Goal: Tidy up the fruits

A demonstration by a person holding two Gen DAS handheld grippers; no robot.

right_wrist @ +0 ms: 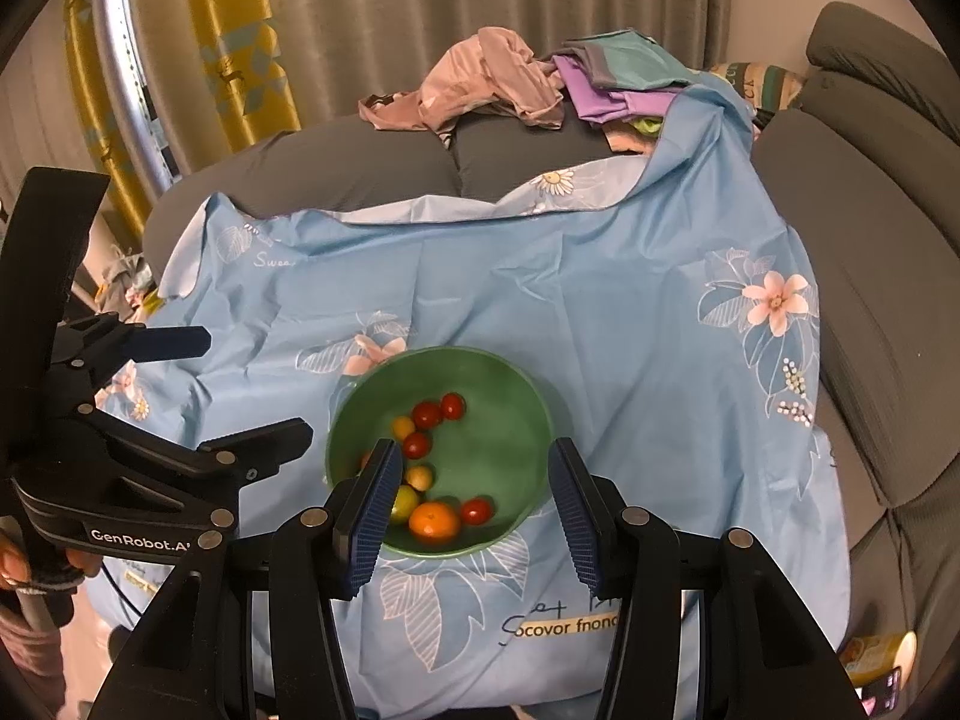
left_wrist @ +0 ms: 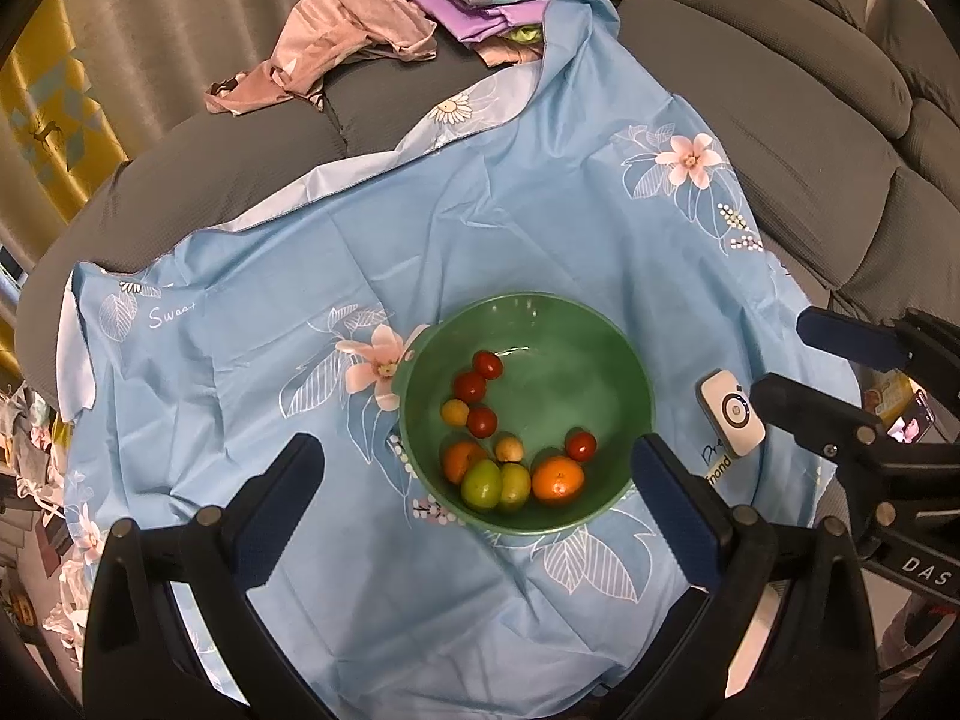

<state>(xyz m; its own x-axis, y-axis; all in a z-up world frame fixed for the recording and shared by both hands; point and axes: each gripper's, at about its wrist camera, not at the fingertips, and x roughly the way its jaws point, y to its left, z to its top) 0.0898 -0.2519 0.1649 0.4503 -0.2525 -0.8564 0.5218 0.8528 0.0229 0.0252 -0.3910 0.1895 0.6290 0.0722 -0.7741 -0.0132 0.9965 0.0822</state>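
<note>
A green bowl (left_wrist: 612, 360) sits on a light blue floral cloth (left_wrist: 480, 240) and holds several fruits: red cherry tomatoes (left_wrist: 469, 386), two oranges (left_wrist: 558, 480), two green fruits (left_wrist: 482, 483) and small yellow ones (left_wrist: 455, 412). My left gripper (left_wrist: 474, 480) is open and empty, hovering above the bowl's near side. My right gripper (right_wrist: 474, 498) is open and empty, with its fingers either side of the bowl (right_wrist: 510, 396); an orange (right_wrist: 434, 521) lies between them. The right gripper also shows at the right edge of the left wrist view (left_wrist: 828, 372), and the left gripper at the left of the right wrist view (right_wrist: 240, 384).
The cloth covers a grey sofa (left_wrist: 780, 120). A pile of pink and purple clothes (left_wrist: 372, 30) lies at the back. A small white device (left_wrist: 732, 411) rests on the cloth right of the bowl. Curtains (right_wrist: 360, 12) hang behind.
</note>
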